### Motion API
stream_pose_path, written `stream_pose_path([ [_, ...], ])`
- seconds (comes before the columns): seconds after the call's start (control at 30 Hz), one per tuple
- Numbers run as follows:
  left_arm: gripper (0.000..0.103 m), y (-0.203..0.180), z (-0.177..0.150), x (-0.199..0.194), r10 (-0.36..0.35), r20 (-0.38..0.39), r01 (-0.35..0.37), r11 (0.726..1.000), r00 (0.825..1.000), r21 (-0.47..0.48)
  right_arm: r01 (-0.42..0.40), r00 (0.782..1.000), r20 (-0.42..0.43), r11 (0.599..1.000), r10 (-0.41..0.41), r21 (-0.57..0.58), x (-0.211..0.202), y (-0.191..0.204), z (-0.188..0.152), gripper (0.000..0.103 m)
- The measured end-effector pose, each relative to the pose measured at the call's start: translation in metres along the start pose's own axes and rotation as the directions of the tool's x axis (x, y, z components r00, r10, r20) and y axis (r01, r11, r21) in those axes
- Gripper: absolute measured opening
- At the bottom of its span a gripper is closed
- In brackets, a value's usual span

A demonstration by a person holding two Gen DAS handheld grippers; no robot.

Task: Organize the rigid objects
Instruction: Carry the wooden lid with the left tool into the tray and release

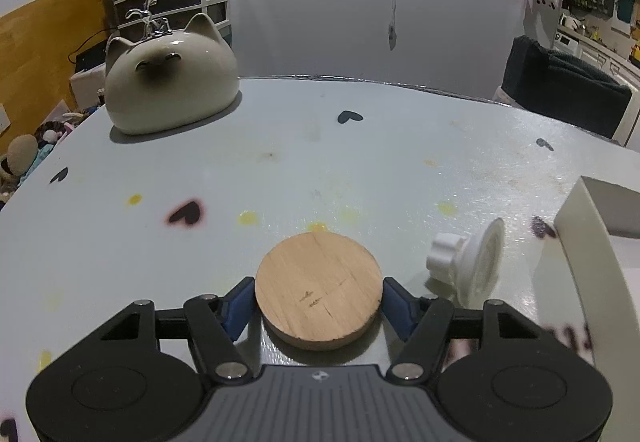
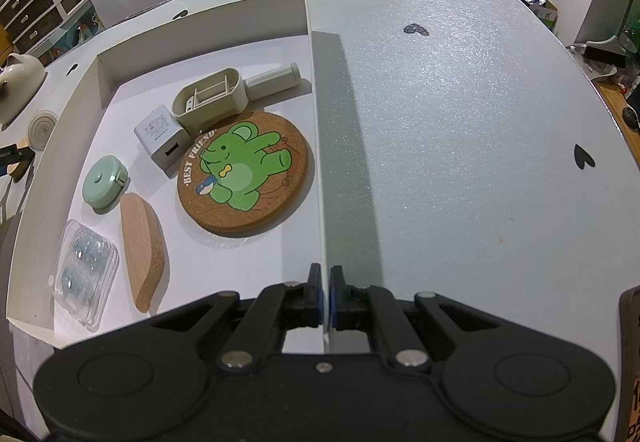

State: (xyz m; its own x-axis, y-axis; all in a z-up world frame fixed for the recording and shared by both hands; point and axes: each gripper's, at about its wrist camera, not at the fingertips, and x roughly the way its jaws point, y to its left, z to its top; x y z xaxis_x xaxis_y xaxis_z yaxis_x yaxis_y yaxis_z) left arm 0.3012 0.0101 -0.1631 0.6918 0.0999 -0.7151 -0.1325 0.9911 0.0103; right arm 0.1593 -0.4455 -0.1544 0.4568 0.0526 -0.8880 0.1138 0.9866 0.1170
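Observation:
A round wooden disc [image 1: 316, 282] lies flat on the pale table, and my left gripper [image 1: 318, 296] is shut on it, one blue pad against each side of its rim. A white plastic knob with a round base [image 1: 468, 262] lies tipped just right of the disc. My right gripper [image 2: 326, 292] is shut on the thin right wall [image 2: 318, 122] of a shallow white box. The box holds a cork coaster with a green elephant [image 2: 244, 174], a white charger [image 2: 162, 138], a green tape measure [image 2: 105, 182], a wooden oval [image 2: 142, 250], a clear case [image 2: 84, 266] and a beige holder [image 2: 210, 102].
A glossy ceramic cat [image 1: 168, 82] stands at the table's far left. The white box's corner [image 1: 580, 242] rises at the right of the left wrist view. A dark chair [image 1: 560, 90] stands behind the table's far edge. Bare tabletop [image 2: 460, 122] spreads right of the box.

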Motion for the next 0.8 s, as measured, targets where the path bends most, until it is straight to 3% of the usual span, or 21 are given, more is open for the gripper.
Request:
stream_pose_path([
  [0.33,0.067,-0.013,-0.001,-0.053,-0.05,0.047,0.051,0.998,0.998,-0.031,-0.001,1.0,0.001,1.0,0.001,-0.007,0.0,0.0,0.0,0.006],
  [0.53,0.067,-0.047,0.012,-0.079,-0.144,0.069,0.141,0.989,0.987,0.051,-0.001,1.0,0.001,1.0,0.001,-0.013,0.0,0.0,0.0,0.005],
  [0.7,0.067,-0.089,0.019,-0.086,-0.246,0.058,0.237,0.964,0.968,0.123,-0.002,1.0,0.001,1.0,0.002,-0.016,0.0,0.0,0.0,0.005],
  [0.8,0.067,-0.121,0.022,-0.086,-0.317,0.039,0.305,0.934,0.948,0.185,-0.001,1.0,0.001,1.0,0.001,-0.015,0.0,0.0,0.0,0.005],
])
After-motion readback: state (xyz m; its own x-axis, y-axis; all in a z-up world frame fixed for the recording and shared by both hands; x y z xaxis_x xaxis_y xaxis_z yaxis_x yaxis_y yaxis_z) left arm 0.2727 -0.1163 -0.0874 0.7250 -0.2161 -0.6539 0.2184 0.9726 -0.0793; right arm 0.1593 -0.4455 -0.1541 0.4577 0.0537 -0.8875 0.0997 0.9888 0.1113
